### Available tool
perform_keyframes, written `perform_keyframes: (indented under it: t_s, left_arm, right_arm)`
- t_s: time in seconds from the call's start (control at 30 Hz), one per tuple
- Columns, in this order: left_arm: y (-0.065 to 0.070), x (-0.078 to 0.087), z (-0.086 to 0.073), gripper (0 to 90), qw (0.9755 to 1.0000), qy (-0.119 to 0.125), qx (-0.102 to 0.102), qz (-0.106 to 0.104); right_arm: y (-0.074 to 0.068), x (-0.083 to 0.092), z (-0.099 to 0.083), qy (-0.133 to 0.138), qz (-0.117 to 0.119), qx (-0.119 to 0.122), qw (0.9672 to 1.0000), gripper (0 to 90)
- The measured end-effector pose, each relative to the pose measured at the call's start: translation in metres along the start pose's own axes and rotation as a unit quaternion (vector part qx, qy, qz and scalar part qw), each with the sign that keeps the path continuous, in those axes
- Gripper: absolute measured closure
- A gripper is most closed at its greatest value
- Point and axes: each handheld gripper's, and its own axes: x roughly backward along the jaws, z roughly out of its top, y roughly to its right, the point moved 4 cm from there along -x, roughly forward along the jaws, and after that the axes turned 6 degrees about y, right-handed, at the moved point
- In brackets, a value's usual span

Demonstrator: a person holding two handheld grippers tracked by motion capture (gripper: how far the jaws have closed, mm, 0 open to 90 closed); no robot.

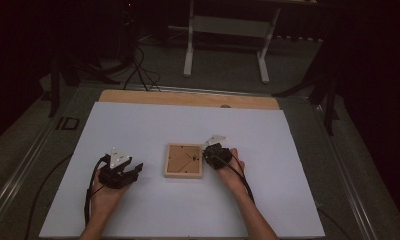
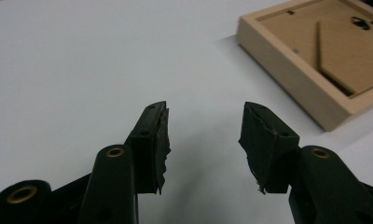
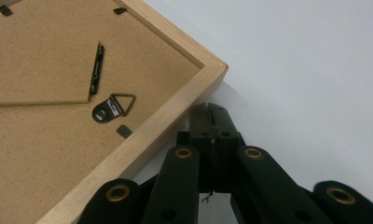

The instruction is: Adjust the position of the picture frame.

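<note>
Centrally, a frame [image 1: 183,160] is lying face-down on the white board [image 1: 138,125] in a dark room, right gripper [image 3: 211,122] closed empty beside it, left gripper [image 2: 204,133] gaping empty.

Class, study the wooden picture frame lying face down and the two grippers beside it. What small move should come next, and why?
Probably a gentle nudge by the right gripper against the picture frame. Its jaws are shut, with the tips at the frame's outer edge near a corner, so they cannot grasp, only push. The left gripper waits open on the white board, apart from the frame, ready to take it.
</note>
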Motion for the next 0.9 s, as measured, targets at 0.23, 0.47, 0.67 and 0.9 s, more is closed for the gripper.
perform_keyframes:
  t_s: [0.23,0.47,0.67,0.9]
  left_arm:
    - [0.015,0.0,0.003,53.1,0.9995,0.006,-0.004,-0.032]
    - [0.038,-0.005,0.005,63.1,0.9973,0.002,-0.029,-0.067]
    - [0.051,-0.019,0.006,74.3,0.9963,-0.014,-0.051,-0.067]
    - [0.059,-0.037,0.011,89.5,0.9949,-0.026,-0.06,-0.076]
  right_arm:
    - [-0.005,0.013,0.0,0.009,0.004,0.01,0.9999,90.0]
    - [-0.012,0.031,-0.002,0.027,0.005,0.026,0.9993,89.9]
    - [-0.015,0.039,-0.012,0.027,0.008,0.028,0.9992,89.6]
    - [-0.025,0.048,-0.018,0.032,0.016,0.04,0.9985,89.6]
